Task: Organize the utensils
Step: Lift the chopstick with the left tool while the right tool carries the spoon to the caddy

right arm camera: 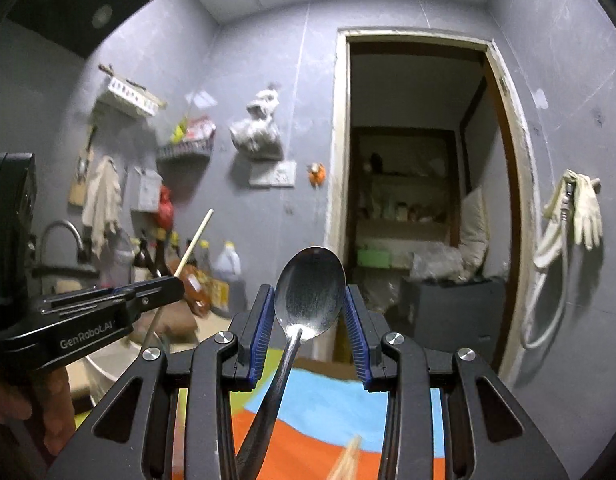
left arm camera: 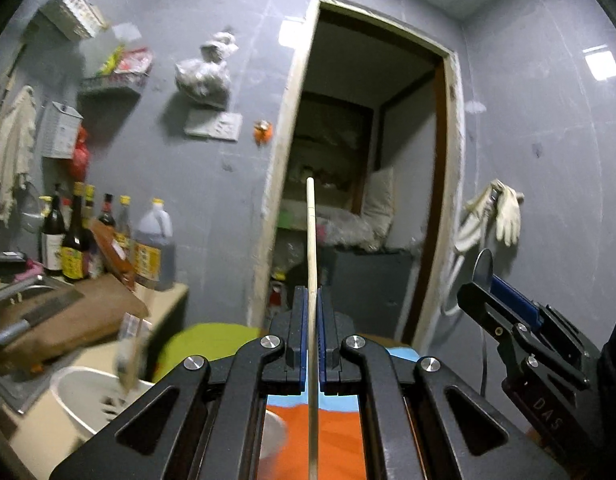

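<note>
My left gripper (left arm camera: 311, 296) is shut on a pale wooden chopstick (left arm camera: 311, 232), which runs straight forward between the blue pads and sticks out well past the fingertips. In the right wrist view, the right gripper (right arm camera: 310, 294) is shut on the bowl of a metal spoon (right arm camera: 308, 280); the handle slants back and down under the gripper. Both grippers are held level in the air, side by side. The right gripper (left arm camera: 484, 286) with the spoon (left arm camera: 483, 266) shows at the right of the left wrist view. The left gripper (right arm camera: 176, 284) with the chopstick (right arm camera: 196, 240) shows at the left of the right wrist view.
Below lies an orange, blue and green mat (left arm camera: 336, 440). A white perforated basket (left arm camera: 84, 396) holding blurred utensils stands at the lower left. Beside it are a cutting board with a cleaver (left arm camera: 68, 316), sauce bottles (left arm camera: 108, 240) and a sink tap (right arm camera: 62, 232). An open doorway (left arm camera: 368, 180) is ahead.
</note>
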Available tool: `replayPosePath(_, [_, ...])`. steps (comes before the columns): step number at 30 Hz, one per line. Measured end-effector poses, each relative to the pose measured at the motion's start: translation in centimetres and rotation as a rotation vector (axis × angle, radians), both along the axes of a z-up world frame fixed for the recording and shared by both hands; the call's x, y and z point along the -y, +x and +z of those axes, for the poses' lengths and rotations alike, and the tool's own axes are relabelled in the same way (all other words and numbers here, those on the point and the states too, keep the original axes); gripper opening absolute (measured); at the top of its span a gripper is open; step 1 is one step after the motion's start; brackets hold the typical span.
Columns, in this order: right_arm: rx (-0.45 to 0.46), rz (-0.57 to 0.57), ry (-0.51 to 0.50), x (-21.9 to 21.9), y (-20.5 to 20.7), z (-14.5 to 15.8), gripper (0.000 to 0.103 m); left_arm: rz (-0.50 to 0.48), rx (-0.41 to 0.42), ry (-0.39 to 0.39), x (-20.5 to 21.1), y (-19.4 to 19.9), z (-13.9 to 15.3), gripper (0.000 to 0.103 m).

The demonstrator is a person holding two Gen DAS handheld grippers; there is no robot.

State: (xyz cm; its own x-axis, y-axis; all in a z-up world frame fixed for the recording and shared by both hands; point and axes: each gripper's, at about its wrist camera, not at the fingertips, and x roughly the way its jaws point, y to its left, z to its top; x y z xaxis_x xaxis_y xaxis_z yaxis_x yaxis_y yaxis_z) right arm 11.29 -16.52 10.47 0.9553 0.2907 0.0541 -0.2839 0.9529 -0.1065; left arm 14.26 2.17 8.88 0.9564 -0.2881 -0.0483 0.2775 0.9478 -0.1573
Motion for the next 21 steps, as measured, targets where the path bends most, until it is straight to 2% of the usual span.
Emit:
replayPosePath(8, [0.017,0.101,0.055,-4.4,1.2,0.6,0.033,0.103,-0.009,-0.052,-6.5,0.3,1.0,0.002])
replayPosePath(15, [-0.013,0.181,0.125,-7.5,3.0,0.7,0.033,0.192,-0.032,-0.158,-11.7,1.8,0.6,0.002])
replayPosePath(21, [-0.016,0.182,0.161,-9.1,3.9,-0.2,0.033,0.231,-0.031,-0.196,-13.5,2.7,-0.2,0.002])
